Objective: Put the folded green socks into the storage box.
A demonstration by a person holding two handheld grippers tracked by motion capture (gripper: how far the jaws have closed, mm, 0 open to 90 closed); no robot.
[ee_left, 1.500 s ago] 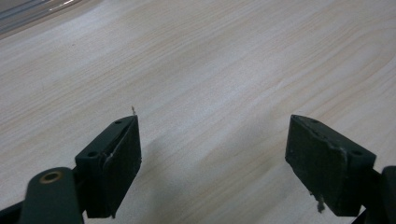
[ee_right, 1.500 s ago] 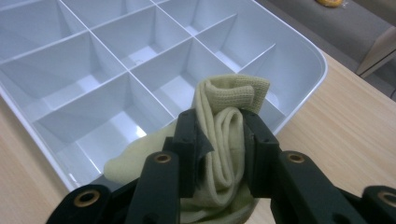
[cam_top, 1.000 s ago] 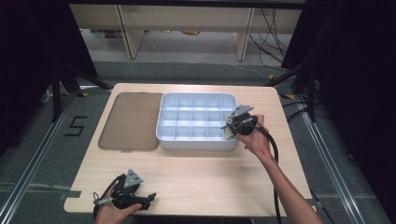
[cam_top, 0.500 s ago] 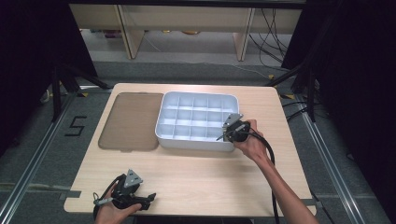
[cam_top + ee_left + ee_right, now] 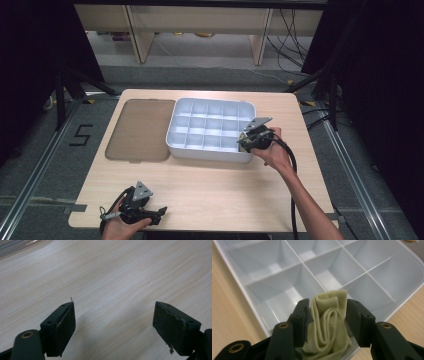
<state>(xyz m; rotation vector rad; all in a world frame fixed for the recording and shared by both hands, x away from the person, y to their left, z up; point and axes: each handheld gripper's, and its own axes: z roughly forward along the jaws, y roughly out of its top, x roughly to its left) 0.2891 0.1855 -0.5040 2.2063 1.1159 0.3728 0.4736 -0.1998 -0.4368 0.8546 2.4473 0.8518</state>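
Light wood-grain tabletop [image 5: 210, 185], dark room around it. Your right gripper [image 5: 327, 312] has its jaws clamped on a rolled pale yellow-green cloth [image 5: 328, 325], held over the near right corner of the white plastic compartment tray [image 5: 200, 150]. Your left gripper [image 5: 113, 320] has its jaws wide apart, empty, low over bare wood at the near left edge. A translucent brown flat lid [image 5: 137, 130] lies just left of the tray.

Black numeral "5" [image 5: 81, 135] – marked on the grey floor [image 5: 30, 150], left of the table [image 5: 200, 195]
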